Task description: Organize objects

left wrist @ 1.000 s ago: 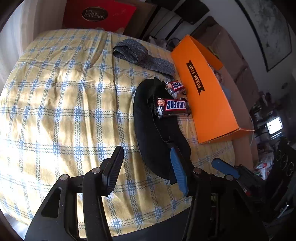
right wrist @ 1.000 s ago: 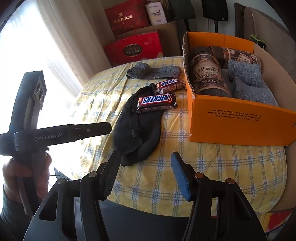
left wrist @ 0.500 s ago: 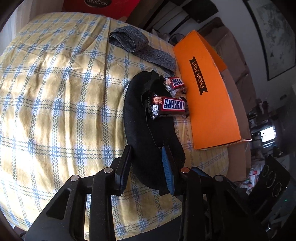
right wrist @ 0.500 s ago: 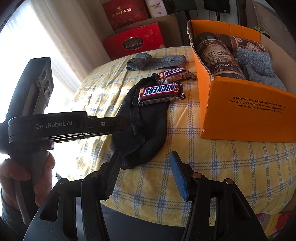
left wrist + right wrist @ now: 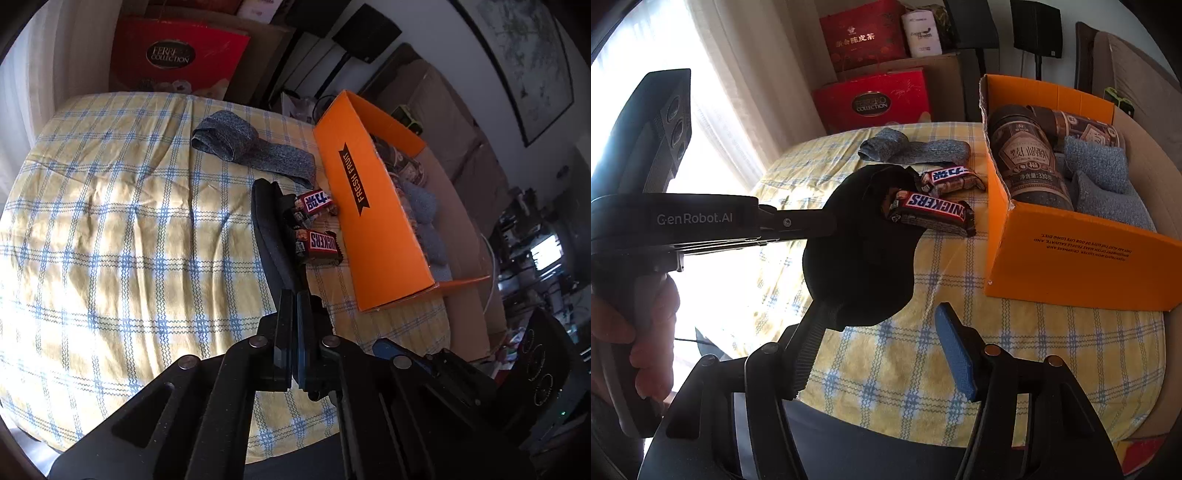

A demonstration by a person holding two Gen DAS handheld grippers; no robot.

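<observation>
Black fabric: soft matte black sock [image 5: 857,254], long and rounded at the end, raised on edge off the cloth at its near end; far end toward the middle of the bed top.
Left gripper [image 5: 295,325]: black plastic fingers pressed together, pinching the near end of the black sock; seen from the right wrist as a dark bar marked GenRobot.AI [image 5: 713,221].
Right gripper [image 5: 882,354]: fingers spread wide, one ribbed black pad, one blue pad [image 5: 955,356]; holding nothing, just near-side of the sock's lifted end.
Bar one: glossy brown Snickers wrapper [image 5: 934,212], flat oblong with crimped ends, resting partly on the sock's far portion.
Bar two: second brown crinkled candy bar with a blue-and-red label [image 5: 951,179], just behind the first, beside the box.
Box: orange cardboard box [image 5: 373,221], open top, printed FRESH FRUIT, along the right edge of the bed top.
Box contents: brown cylindrical tins [image 5: 1027,162] lying down; nubby grey folded socks [image 5: 1097,166] beside them.
Loose sock: speckled grey knit sock [image 5: 251,149], one end rolled, near the far edge.
Surface: wrinkled yellow cloth with blue checks [image 5: 122,236].
Beyond: red Ferrero Collection gift box [image 5: 177,59], smooth card.
</observation>
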